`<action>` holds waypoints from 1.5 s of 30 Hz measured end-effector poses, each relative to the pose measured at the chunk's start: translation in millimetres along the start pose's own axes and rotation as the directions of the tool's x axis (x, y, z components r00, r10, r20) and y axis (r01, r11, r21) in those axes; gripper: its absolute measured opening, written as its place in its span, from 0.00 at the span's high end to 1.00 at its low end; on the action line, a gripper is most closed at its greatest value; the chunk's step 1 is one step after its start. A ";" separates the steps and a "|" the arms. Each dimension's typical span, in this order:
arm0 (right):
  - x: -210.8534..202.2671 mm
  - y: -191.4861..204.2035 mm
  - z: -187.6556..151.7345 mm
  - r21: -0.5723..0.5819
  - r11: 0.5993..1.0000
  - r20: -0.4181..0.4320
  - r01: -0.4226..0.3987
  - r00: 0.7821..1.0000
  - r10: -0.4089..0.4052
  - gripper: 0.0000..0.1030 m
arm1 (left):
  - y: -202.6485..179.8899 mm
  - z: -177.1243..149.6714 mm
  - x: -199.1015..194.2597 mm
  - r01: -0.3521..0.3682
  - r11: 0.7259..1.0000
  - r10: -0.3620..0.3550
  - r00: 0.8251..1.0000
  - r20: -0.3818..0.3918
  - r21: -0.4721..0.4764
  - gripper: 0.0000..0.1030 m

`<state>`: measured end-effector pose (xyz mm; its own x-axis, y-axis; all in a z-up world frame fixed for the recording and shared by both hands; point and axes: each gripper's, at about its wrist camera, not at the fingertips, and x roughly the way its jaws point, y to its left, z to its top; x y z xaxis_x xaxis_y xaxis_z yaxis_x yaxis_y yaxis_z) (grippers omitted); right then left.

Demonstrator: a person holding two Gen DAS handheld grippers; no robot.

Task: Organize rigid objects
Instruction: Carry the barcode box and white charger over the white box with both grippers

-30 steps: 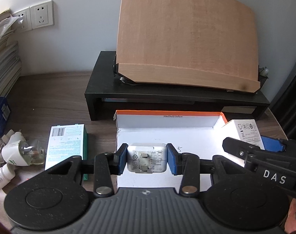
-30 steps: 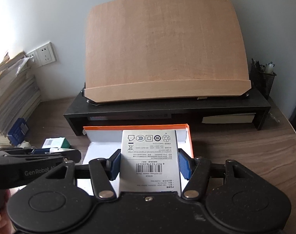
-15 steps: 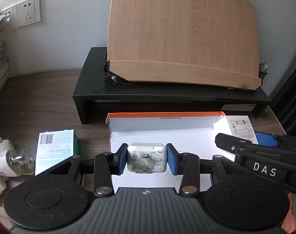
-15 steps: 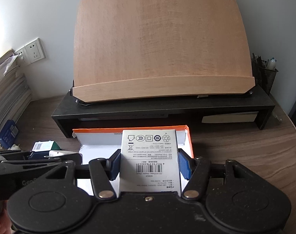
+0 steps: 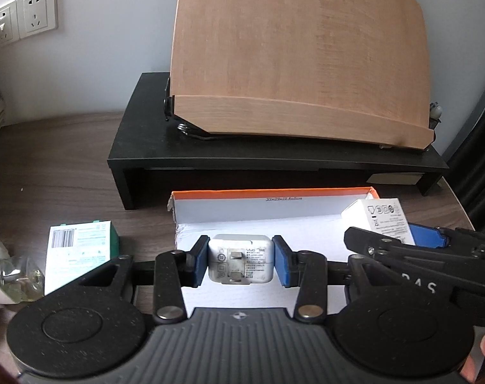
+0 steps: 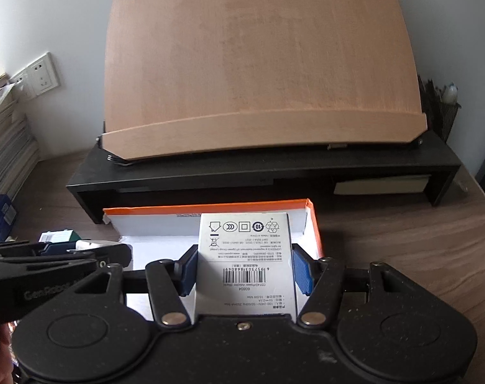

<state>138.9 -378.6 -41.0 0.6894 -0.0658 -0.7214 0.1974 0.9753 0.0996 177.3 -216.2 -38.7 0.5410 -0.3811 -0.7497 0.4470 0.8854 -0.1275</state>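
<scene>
The white carton's [image 6: 245,265] lower end is hidden behind the right gripper [image 6: 245,270] clamping it; the left gripper [image 5: 240,264] clamps a white square plug adapter [image 5: 240,260] over the orange-rimmed white cardboard tray [image 5: 274,193].

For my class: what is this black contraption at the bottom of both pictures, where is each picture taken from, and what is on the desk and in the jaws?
No robot: a person holds one hand-held clamp per hand, each with a camera looking along its fingers. In the left one's view, the left gripper clamps a white charger plug. In the right one's view, the right gripper clamps a white adapter box. Both hang over an open white tray with an orange rim on a wooden desk. A green-edged carton lies beside it.
</scene>
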 end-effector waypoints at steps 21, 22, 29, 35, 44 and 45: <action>-9.5 -8.1 0.4 0.006 1.000 0.015 0.001 1.000 -0.001 0.31 | -8.7 0.2 -3.4 -0.053 0.999 0.053 0.999 0.006 -0.002 0.59; -8.1 -8.5 0.2 0.012 1.000 0.011 0.004 1.000 -0.004 0.31 | -7.2 0.0 -2.9 -0.058 0.998 0.058 0.998 0.003 -0.011 0.59; -3.5 -11.2 -0.8 0.013 1.000 -0.003 0.005 1.000 -0.005 0.31 | -9.4 0.8 3.9 -0.061 0.998 0.061 0.998 -0.013 -0.018 0.59; 1.2 -10.0 2.8 0.006 1.000 -0.006 0.011 1.000 -0.011 0.31 | -10.5 3.4 7.9 -0.068 0.997 0.068 0.998 -0.019 -0.023 0.59; 6.8 -9.7 3.0 0.010 1.000 -0.016 0.024 1.000 -0.024 0.31 | -11.5 5.6 14.7 -0.064 0.998 0.063 0.997 -0.032 -0.024 0.59; 7.3 -10.1 3.0 0.012 1.000 -0.016 0.028 0.999 -0.027 0.31 | -12.4 5.6 15.6 -0.062 0.998 0.061 0.998 -0.033 -0.023 0.59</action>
<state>144.0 -389.6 -45.2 0.6723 -0.0891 -0.7349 0.2243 0.9706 0.0876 184.2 -234.5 -45.2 0.5436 -0.3172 -0.7771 0.3962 0.9132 -0.0956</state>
